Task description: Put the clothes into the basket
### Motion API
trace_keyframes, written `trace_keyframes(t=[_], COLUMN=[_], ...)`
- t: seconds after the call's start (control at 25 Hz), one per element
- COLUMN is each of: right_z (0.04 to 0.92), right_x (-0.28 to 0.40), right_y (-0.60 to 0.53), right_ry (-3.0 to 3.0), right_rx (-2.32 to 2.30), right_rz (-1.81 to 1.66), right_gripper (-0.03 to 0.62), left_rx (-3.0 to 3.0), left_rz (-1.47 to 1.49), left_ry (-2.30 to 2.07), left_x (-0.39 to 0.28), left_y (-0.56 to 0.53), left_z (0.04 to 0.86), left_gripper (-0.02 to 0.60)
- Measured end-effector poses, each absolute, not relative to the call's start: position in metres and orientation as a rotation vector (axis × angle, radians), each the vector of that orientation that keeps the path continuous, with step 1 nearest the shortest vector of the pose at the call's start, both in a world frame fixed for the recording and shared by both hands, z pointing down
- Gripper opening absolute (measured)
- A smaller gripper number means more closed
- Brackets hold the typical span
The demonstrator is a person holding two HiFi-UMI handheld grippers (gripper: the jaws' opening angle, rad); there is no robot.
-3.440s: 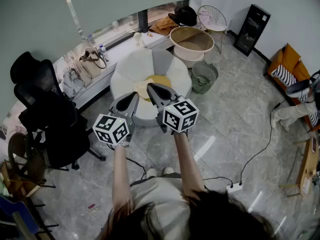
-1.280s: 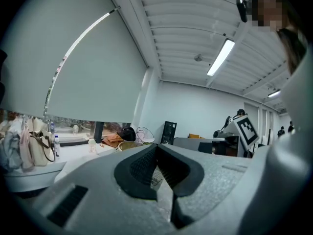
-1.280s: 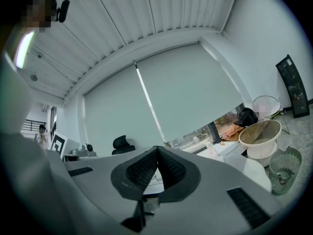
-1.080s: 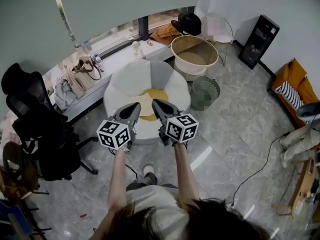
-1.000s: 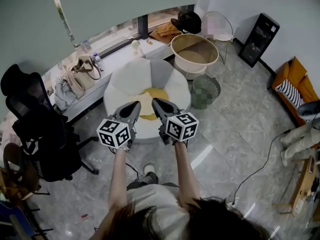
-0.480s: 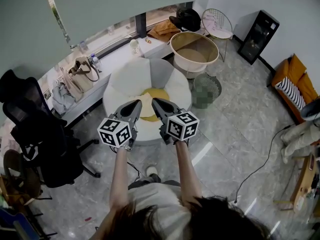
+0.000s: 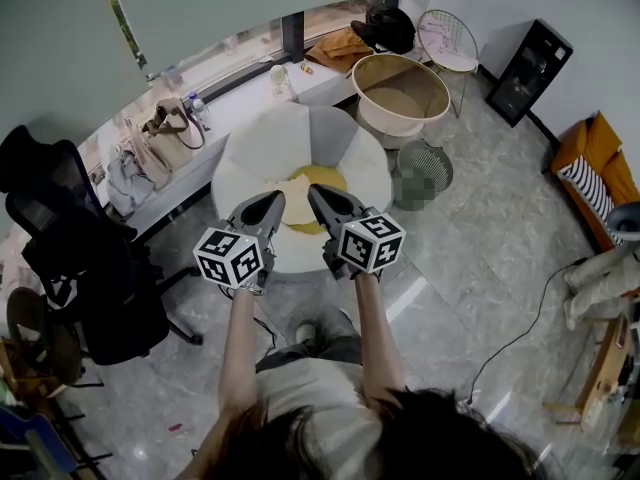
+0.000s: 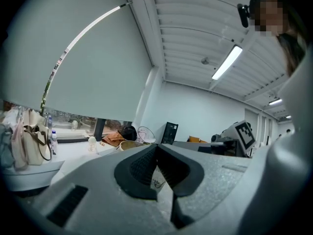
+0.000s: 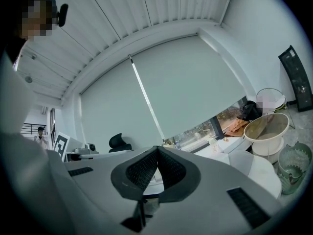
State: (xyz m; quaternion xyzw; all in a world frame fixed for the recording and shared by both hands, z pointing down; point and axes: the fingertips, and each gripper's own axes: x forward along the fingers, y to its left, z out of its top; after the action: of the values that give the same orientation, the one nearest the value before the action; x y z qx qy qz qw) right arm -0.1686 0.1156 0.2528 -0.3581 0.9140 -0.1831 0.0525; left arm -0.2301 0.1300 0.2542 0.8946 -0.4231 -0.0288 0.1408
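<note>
Yellow clothes (image 7: 324, 179) and a cream piece (image 7: 296, 198) lie in the hollow of a round white seat (image 7: 270, 138). A large beige basket (image 7: 441, 80) stands on the floor beyond it to the right, and shows in the right gripper view (image 9: 268, 126) and small in the left gripper view (image 8: 128, 144). My left gripper (image 7: 276, 198) and right gripper (image 7: 315, 191) are held side by side, pointing level at the seat, just short of the clothes. Both are shut with nothing between the pads, as the left gripper view (image 8: 156, 148) and the right gripper view (image 9: 157, 150) show.
A green wire bin (image 7: 427, 171) stands between the seat and the basket. A black office chair (image 7: 85, 258) is at the left, and bags (image 7: 165, 133) sit on the window ledge. A wire chair (image 7: 448, 36), a black cabinet (image 7: 530, 58) and a floor cable (image 7: 510, 333) are at the right.
Both grippers have come a little closer to the white seat and sunk slightly, still side by side and shut. The clothes have not moved.
</note>
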Motion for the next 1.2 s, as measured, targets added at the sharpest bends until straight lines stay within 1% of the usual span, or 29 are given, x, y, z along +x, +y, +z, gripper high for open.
trace_keyframes(t=[0.24, 1.2], right_z=[0.253, 0.268], right_x=[-0.179, -0.171], right_y=[0.093, -0.035], right_ry=[2.799, 2.921], right_rx=[-1.059, -0.875], right_rz=[-0.589, -0.702], right_gripper=[0.009, 0.009], left_rx=[2.543, 2.412], left_rz=[-0.095, -0.15], left_ry=[-1.247, -1.359], left_x=[-0.237, -0.218], left_y=[0.112, -0.001], left_z=[0.258, 0.275], left_gripper=[0.011, 0.011])
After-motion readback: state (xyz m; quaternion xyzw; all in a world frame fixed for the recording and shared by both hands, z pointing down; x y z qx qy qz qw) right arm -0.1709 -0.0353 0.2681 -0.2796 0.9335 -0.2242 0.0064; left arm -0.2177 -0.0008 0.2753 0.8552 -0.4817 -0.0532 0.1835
